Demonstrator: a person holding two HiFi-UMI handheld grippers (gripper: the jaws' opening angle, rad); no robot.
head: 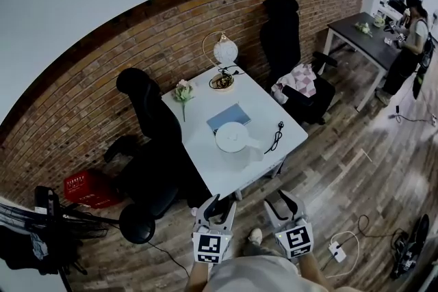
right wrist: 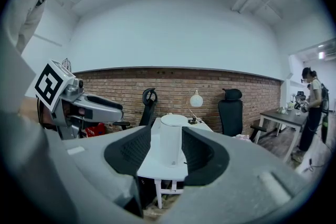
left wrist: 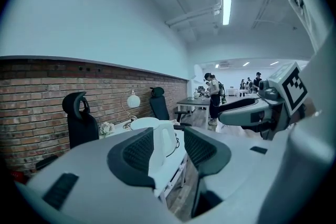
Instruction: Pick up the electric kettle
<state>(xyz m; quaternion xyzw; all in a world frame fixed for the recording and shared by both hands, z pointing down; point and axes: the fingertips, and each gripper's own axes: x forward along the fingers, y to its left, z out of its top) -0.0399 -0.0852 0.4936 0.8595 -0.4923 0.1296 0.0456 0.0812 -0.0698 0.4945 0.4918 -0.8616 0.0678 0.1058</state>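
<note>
White and cylindrical, the plastic electric kettle [head: 231,138] stands upright on the white rectangular table [head: 291,121], near the table's front edge, with nothing touching it. The left hand-held gripper [head: 217,202] and the right hand-held gripper [head: 288,197] are both off the table, short of its front edge, and point toward it. Each has its jaws parted by a modest gap and grips nothing; the kettle only shows far off through that gap. The task looks barely started. Reaching the table, closing on the kettle and lifting it off the table are not yet done.
</note>
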